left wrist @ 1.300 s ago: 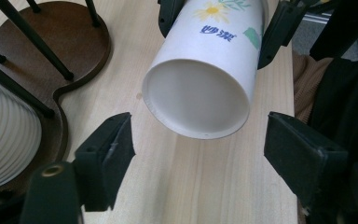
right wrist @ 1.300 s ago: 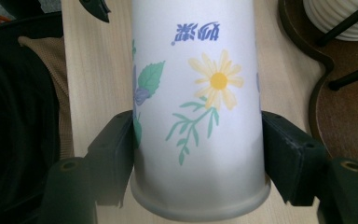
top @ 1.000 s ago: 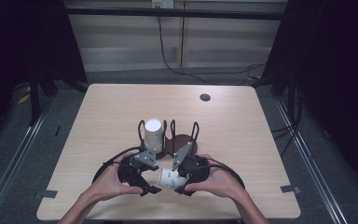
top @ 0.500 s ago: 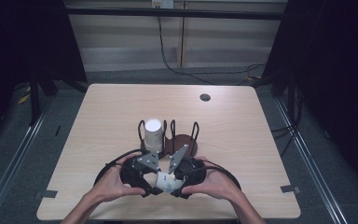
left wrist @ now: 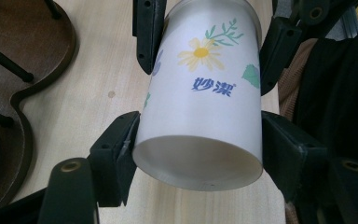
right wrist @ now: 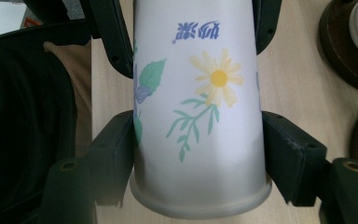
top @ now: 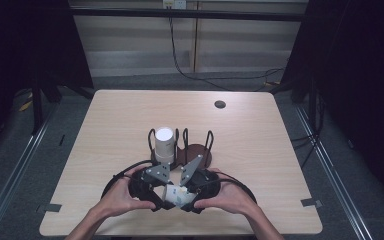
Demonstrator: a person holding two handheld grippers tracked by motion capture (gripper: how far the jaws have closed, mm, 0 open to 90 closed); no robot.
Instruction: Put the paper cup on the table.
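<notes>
A white paper cup printed with a yellow daisy and blue lettering lies level just above the table, near its front edge. My right gripper is shut on the cup near its rolled rim. My left gripper faces it from the other side. Its jaws have just been closing and now press on both sides of the cup near its base. In the high view the left gripper and right gripper meet nose to nose, each in a hand.
Just behind the grippers stands a brown wooden cup rack with black wire loops. A white ribbed cup stands upright in its left slot. A dark round grommet sits at the table's far right. The table's front edge is close.
The left gripper's jaws have drawn in onto the cup's base end. The two grippers' grey plates now lean closer together. The right gripper keeps its hold.
</notes>
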